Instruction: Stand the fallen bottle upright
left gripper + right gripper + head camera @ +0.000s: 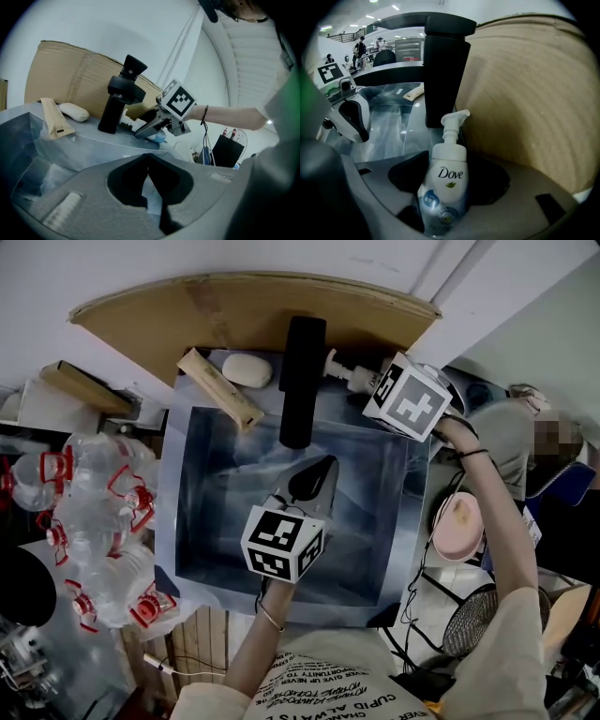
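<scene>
A white Dove pump bottle (445, 180) lies on its side on the sink's back rim, its pump head (343, 369) pointing left toward the base of a tall black bottle (302, 381). My right gripper (366, 388) reaches down onto it, and its jaws hug the bottle's body on both sides. From the left gripper view the right gripper (151, 127) shows over the bottle's white pump (133, 123). My left gripper (314, 482) hovers over the sink basin, jaws shut with nothing between them (148, 161).
The steel sink (173, 507) takes up the middle. On its back rim are a white soap bar (247, 369) and a beige box (220, 387). Curved cardboard (253, 310) stands behind. Several plastic bottles (94, 531) lie left; a pink dish (459, 526) is right.
</scene>
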The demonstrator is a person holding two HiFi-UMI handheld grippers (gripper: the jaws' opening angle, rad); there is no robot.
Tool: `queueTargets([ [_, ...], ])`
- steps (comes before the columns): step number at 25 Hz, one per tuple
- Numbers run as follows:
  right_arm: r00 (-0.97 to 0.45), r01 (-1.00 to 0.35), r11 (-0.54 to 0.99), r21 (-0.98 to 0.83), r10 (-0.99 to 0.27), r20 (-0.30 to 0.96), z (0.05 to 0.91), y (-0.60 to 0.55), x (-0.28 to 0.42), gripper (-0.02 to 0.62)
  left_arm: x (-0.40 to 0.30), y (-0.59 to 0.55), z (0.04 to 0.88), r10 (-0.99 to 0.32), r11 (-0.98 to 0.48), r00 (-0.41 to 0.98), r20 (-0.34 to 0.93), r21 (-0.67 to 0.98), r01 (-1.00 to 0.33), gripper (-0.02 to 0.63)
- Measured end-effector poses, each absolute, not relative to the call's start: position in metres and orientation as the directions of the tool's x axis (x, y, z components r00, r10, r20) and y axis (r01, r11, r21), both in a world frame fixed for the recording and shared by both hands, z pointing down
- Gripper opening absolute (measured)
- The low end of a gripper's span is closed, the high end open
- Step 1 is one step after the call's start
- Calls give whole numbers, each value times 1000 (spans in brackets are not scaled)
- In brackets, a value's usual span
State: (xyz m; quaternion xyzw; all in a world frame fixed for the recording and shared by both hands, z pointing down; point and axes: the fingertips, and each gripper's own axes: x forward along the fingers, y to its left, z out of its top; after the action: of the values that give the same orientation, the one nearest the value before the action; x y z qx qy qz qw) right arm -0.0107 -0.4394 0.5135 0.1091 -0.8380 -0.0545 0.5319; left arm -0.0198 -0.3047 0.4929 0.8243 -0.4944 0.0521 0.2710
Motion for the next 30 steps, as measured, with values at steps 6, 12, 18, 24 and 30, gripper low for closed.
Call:
queueTargets([
  [6,-444,-161,950,268,-313,840,500,-441,-7,258,-16,-301,491,-784,-369,510,353,396,-841,23],
  [12,-496,-222,923,313,-383,779,476,-441,-3,256,-11,-298,487,-786,-376,513,345,392,-839,23],
  [18,-551,-297,903,310,-427,716,448,-438,1,250,-5,-294,486,-780,-385,524,341,398,-833,23],
  [24,-609,-384,885,262,-456,649,425,-431,5,250,0,-287,483,-778,-395,532,333,399,-828,23],
  [30,-675,-505,848,159,-503,540,408,-427,13,250,2,-282,481,-781,-400,532,329,390,-829,23],
])
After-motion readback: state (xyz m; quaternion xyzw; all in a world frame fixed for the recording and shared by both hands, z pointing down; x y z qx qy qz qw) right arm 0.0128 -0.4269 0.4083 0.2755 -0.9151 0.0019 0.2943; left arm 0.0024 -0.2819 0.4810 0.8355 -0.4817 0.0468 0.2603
